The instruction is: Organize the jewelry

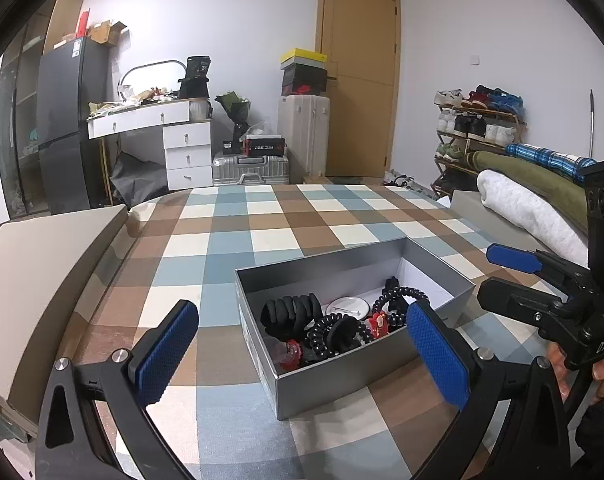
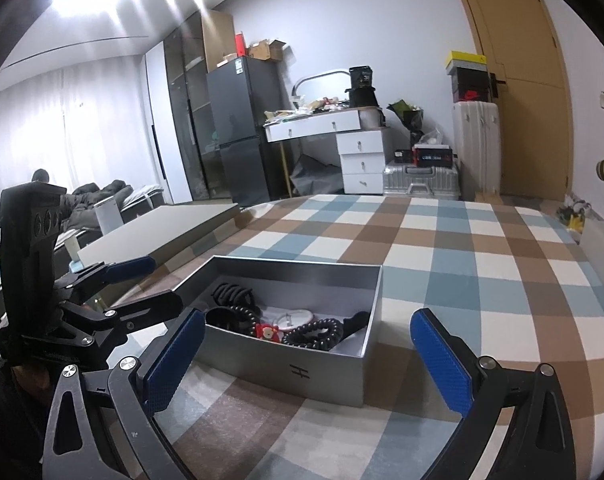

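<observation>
While both grippers' fingers (image 1: 166,354) spread empty, grey box (image 2: 286,368) between, its lid (image 2: 162,232) beside.

Both wrist cameras sit low and close over the checked tablecloth (image 1: 262,224), each looking forward between its own blue-padded fingers. The left view faces the grey box (image 1: 341,376) from its left corner, the right view from its long front wall. Both share the box, the door (image 2: 513,80) and the white desk (image 1: 162,120).
</observation>
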`<state>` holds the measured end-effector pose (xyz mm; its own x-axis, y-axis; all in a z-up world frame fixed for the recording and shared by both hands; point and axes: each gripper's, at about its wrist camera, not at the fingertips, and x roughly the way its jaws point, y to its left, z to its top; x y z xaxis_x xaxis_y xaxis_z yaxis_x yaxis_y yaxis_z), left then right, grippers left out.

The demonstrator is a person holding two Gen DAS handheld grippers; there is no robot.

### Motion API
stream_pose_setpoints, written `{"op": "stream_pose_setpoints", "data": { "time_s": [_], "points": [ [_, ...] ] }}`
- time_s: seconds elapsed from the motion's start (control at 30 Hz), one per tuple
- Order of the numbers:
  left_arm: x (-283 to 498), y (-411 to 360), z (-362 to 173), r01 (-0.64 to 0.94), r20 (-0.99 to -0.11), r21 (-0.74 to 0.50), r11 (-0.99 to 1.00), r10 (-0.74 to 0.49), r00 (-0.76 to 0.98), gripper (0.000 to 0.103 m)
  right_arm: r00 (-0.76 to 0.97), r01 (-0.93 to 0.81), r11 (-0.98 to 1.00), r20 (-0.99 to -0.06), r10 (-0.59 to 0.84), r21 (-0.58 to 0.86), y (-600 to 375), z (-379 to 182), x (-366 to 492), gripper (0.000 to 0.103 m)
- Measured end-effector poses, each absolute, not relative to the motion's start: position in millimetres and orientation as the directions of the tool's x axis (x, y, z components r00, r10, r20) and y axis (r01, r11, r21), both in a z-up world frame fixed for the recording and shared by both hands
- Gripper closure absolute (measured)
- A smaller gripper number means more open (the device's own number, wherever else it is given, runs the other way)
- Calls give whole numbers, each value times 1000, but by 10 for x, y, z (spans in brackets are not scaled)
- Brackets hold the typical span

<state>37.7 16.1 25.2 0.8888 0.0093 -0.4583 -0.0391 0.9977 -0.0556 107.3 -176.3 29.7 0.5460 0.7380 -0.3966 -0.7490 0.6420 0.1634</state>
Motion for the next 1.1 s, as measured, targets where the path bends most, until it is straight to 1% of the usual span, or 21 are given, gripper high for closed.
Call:
{"op": "stream_pose_setpoints", "data": {
  "time_s": [1.1],
  "points": [
    [388, 136, 253, -34, -466, -45, 998, 9, 885, 1, 543, -743, 645, -403, 737, 178, -1792, 285, 1110, 0]
  ]
}}
